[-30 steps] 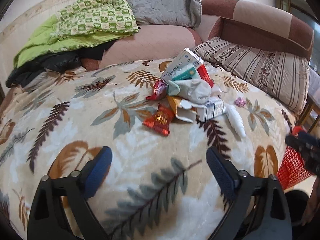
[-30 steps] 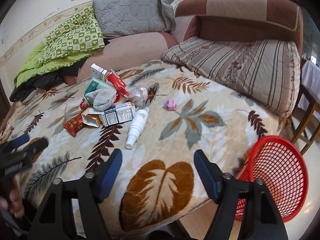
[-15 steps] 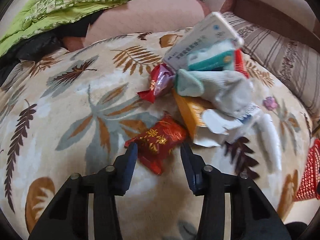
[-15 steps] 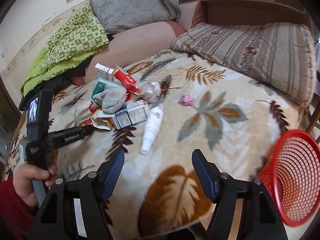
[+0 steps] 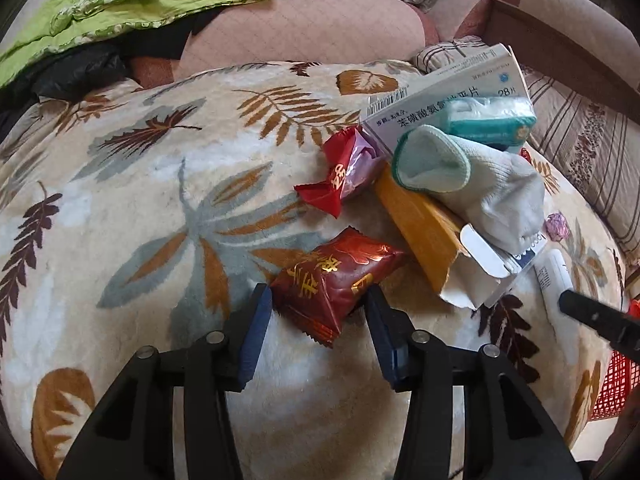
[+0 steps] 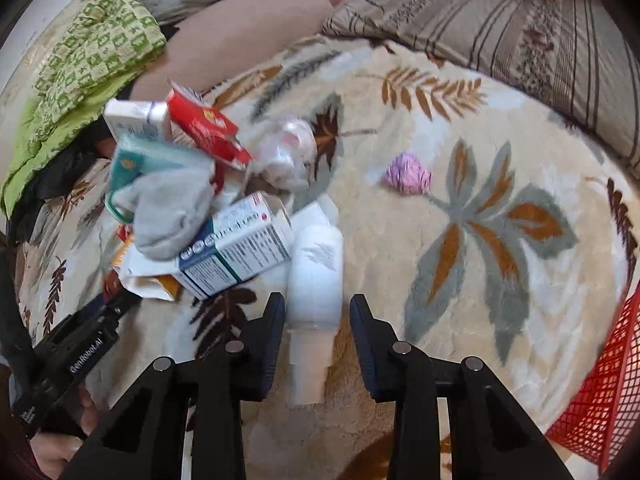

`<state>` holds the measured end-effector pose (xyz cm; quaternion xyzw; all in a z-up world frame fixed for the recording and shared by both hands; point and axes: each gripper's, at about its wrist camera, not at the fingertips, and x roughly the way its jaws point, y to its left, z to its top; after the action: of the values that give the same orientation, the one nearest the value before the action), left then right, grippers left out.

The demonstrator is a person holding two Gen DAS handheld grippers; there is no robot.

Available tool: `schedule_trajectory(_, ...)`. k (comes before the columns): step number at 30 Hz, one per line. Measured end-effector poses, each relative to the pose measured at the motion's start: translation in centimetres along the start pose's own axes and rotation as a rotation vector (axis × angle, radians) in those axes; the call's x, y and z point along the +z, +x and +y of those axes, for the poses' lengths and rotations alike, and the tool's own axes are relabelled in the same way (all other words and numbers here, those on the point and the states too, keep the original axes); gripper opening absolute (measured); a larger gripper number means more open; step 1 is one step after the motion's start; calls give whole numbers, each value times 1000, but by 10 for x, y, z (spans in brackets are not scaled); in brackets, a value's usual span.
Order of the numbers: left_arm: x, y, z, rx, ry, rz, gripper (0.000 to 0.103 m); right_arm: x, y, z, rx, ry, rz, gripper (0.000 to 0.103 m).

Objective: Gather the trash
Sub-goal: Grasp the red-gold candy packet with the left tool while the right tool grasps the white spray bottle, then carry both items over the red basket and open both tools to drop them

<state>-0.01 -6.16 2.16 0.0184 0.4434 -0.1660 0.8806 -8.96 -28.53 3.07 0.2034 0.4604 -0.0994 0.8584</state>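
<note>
Both grippers have closed in on the pile since half a second ago: the left gripper (image 5: 316, 304) has slid forward until its jaws straddle the dark red packet (image 5: 336, 280), and the right gripper (image 6: 316, 312) has dropped from a high look over the bed to bracket the white bottle (image 6: 314, 276). On the leaf-print blanket (image 5: 160, 200) nothing has been collected yet, as far as I can judge; the red basket (image 6: 600, 392) sits at the bed's right edge, and the part of it in view holds nothing. Left jaws stand apart, one on each side of the packet, close to it but not clamped; right jaws are likewise apart beside the bottle's neck end. So two first grasps are about to be made, and the whole heap is left to carry over. Counting largest to smallest: one grey sock (image 5: 476, 188), four cartons that I can tell (one white-and-blue box (image 6: 236, 244), one pale pill box (image 5: 444, 92), one orange box (image 5: 420, 232), one red box (image 6: 204, 128)), one teal tissue pack (image 5: 488, 120), one bottle, one crumpled clear wrap (image 6: 288, 152), two red packets counting the smaller one (image 5: 348, 168), and one small pink wad (image 6: 408, 174).
</note>
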Motion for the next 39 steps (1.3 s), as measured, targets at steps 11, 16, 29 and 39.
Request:
schedule_trajectory(11,-25,-38,-14,-51,3,-55,34,-32,-37,-1,83,-39,-90,32)
schedule_trajectory(16,-46,-68,-37,-106,47,-85,34,-45,-73,-14,118,-38,-132,32)
schedule_trajectory(29,-63,-118,-141,-281,251,-95,34,-70,-148,-104,148,146,-235,32)
schedule_trajectory(39,-71,-126,-275,-492,430,-26,34,-91,-206,-231,1,398,-341,32)
